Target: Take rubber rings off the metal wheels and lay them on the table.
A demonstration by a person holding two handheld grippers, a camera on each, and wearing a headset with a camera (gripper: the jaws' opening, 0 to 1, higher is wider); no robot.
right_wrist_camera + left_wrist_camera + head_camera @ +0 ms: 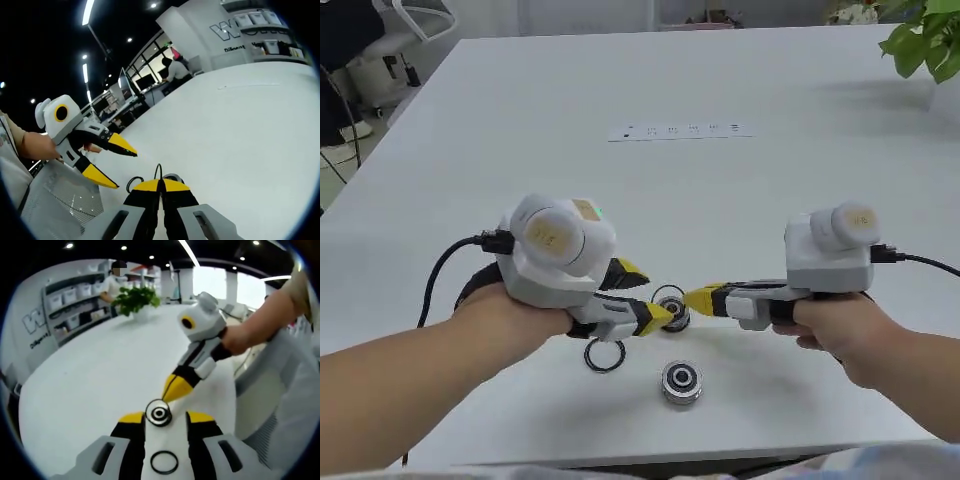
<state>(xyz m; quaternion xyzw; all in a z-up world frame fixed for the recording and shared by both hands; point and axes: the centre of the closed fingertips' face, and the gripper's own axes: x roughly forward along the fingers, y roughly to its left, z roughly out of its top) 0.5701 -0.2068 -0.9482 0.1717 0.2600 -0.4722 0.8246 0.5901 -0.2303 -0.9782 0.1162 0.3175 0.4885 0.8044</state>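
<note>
Rubber ring point(158, 171) is nipped by the right tool point(160, 184), tips closed — its metal wheel point(159, 413) sits between the spread tips of the left tool point(166, 417). Peeling step, I think; next pull free, lay on counter point(720, 180).

A broad white table point(520, 120) filled the room's middle, with a pale strip of small markings point(680, 131) lying on it toward twelve o'clock in the head view. At ten o'clock stood a white office chair point(390, 45) over a grey floor point(340, 150); at two o'clock leaned a green plant point(925, 40). In the left gripper view, grey shelving with white bins point(75, 305) lined the wall at ten o'clock beside large wall lettering point(37, 322), under a dark ceiling with round spotlights point(124, 248) and a long strip light point(187, 252). Bright windows point(215, 282) glowed at one o'clock, and pale mesh point(280, 390) stood at four o'clock
</note>
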